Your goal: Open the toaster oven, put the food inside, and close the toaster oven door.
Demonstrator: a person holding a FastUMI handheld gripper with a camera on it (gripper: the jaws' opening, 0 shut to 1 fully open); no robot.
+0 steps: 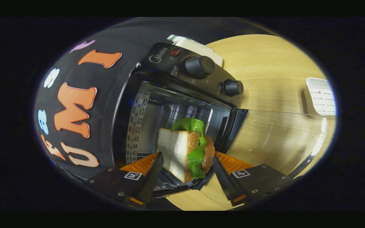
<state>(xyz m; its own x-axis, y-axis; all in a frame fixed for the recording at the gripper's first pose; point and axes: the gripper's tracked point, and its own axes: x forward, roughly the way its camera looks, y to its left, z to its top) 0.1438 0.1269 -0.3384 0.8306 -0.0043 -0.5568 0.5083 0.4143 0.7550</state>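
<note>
Toaster oven (pixel 182 104) sits centre frame on a light wood table (pixel 265 72), view rolled sideways, so the control panel runs across upper centre. Door (pixel 284 139) is open: glass pane laid out flat toward lower right, wood grain visible through it, dark frame edge along the far side. Cavity exposed; perforated side wall at centre left, wire rack bars at the back.

Sandwich (pixel 185 148) (white bread, green lettuce, brown filling or crust on the right face) is lower centre, at the cavity mouth, between the fingers. Gripper (pixel 187 172) is closed on the sandwich: left finger against the bread face, right finger against the brown side. Sandwich appears lifted; cannot tell whether it touches the rack.

Panel: two black knobs (pixel 200 66), larger one upper centre, smaller to its right, red indicator lamp (pixel 175 52) above and left of them.

Other items: white ribbed object (pixel 320 96) on the table at right edge, well apart from the oven. White box partly visible behind oven top, upper centre. Dark cloth wall fills left of frame.
</note>
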